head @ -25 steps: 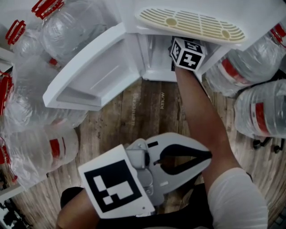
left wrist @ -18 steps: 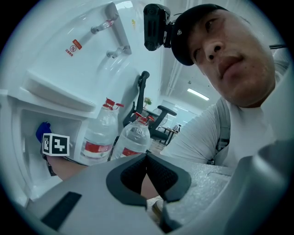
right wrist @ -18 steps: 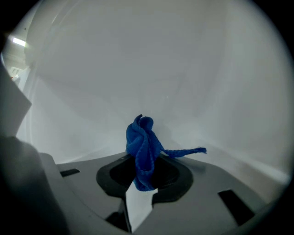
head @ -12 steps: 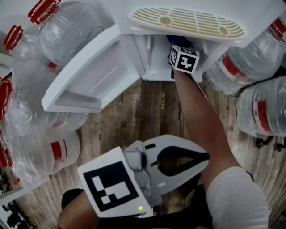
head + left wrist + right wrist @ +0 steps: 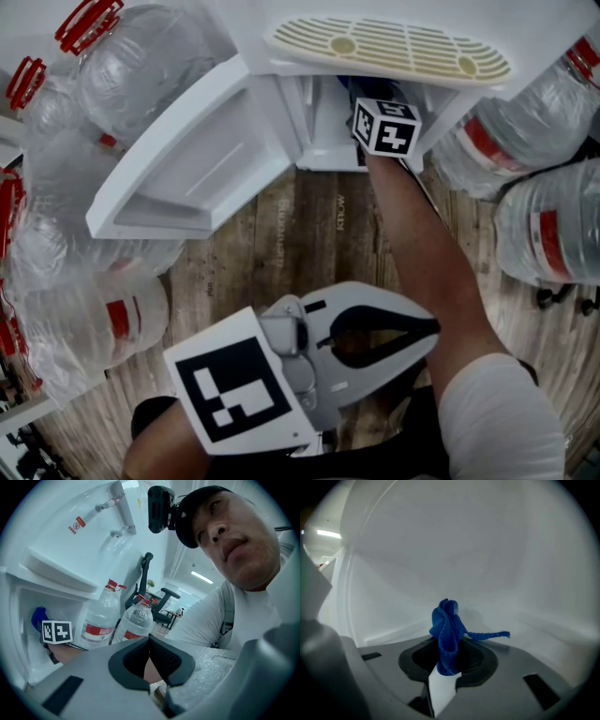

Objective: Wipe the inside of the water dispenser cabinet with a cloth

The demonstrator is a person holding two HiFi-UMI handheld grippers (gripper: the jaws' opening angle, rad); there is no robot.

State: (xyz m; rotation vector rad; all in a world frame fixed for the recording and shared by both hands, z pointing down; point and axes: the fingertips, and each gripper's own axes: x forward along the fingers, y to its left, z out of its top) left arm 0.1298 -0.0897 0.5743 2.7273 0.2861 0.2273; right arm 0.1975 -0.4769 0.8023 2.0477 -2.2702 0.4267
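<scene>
A white water dispenser cabinet (image 5: 323, 127) stands at the top of the head view with its door (image 5: 187, 155) swung open to the left. My right gripper (image 5: 449, 641) reaches inside it, shut on a bunched blue cloth (image 5: 447, 634) that faces the cabinet's white inner wall (image 5: 454, 559). From the head view only its marker cube (image 5: 386, 127) and a bit of blue cloth (image 5: 361, 86) show. My left gripper (image 5: 427, 330) hangs low near the person's body, shut and holding nothing. The left gripper view shows the cloth (image 5: 38, 618) inside the cabinet.
Large clear water bottles with red caps crowd the left side (image 5: 122, 75) and the right side (image 5: 548, 234) of the dispenser. A beige drip tray grille (image 5: 389, 47) sits above the cabinet opening. The floor (image 5: 309, 244) is wooden planks. An office chair (image 5: 161, 604) stands further off.
The right gripper's marker cube has shifted slightly up and deeper into the cabinet opening, then edged a little right. The left gripper has stayed put.
</scene>
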